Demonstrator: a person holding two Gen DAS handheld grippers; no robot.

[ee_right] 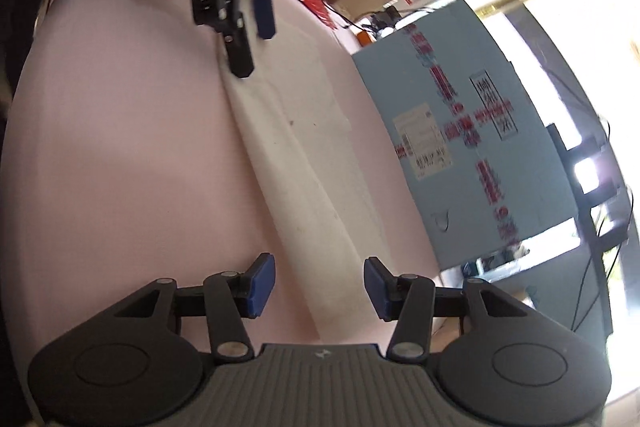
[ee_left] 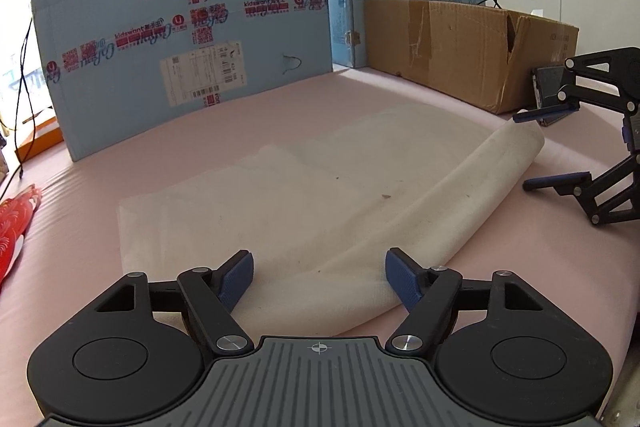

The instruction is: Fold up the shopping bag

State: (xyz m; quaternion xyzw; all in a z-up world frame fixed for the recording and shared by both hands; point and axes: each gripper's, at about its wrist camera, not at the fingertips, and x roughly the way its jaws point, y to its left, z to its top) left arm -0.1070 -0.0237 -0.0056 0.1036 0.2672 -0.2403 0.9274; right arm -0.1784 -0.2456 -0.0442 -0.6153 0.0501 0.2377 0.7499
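A pink padded table [ee_left: 248, 131], backed at twelve o'clock by a tall blue carton [ee_left: 180, 43], with a brown cardboard box [ee_left: 460, 47] at two o'clock and bright windows behind. Cream shopping bag [ee_left: 280, 187] lying mid-table, flat over most of its area, its right-hand edge turned over into a soft rolled fold running from five o'clock up toward two o'clock. Left gripper [ee_left: 320, 277] low at six o'clock in its own view, jaws well apart, blue pads either side of the near end of that fold, pressing on nothing. Right gripper [ee_left: 536, 151] seen at three o'clock from the left camera, rolled onto its side at the far end of the fold, jaws partly open, one blue finger just by the cloth tip, no cloth pinched between them. In the right wrist view, slightly blurred, the bag stretching as a long strip from six o'clock toward eleven, between the open pads [ee_right: 262, 285].

Likely risks: rolled edge unheld at both ends, so free to slump back open; a pinch catching only the upper layer, dragging the fold crooked; uneven pull from the two ends, skewing the crease; loose fabric sliding on the smooth pink cover rather than creasing.
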